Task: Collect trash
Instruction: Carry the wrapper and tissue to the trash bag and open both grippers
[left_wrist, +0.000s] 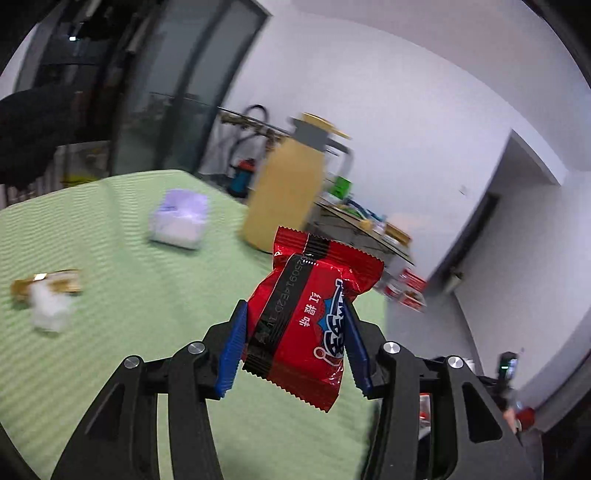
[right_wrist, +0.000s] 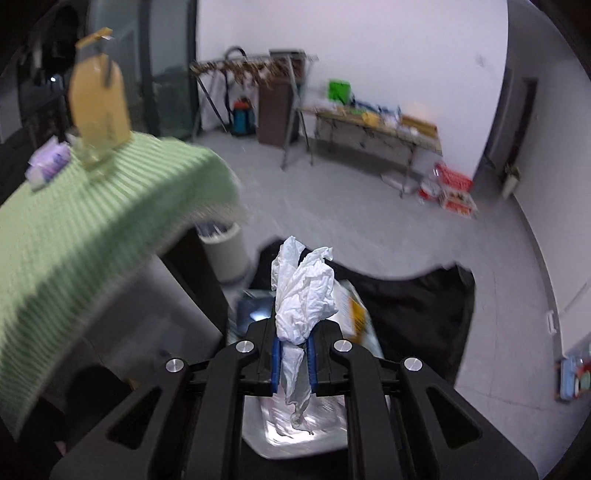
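My left gripper (left_wrist: 295, 321) is shut on a red snack packet (left_wrist: 314, 314), held upright above the green tablecloth (left_wrist: 129, 369); its blue pads press on both sides. On the cloth to the left lie a gold wrapper (left_wrist: 55, 282) and a crumpled white tissue (left_wrist: 50, 308). My right gripper (right_wrist: 293, 339) is shut on a crumpled white tissue (right_wrist: 304, 291), off the table's edge and above a black trash bag (right_wrist: 406, 306) with packaging inside.
A yellow thermos (left_wrist: 286, 184) and a tissue pack (left_wrist: 179, 219) stand on the table (right_wrist: 74, 229). A white bin (right_wrist: 225, 251) sits on the floor under the table's corner. A cluttered side table (right_wrist: 376, 125) and red boxes (right_wrist: 450, 190) stand by the far wall.
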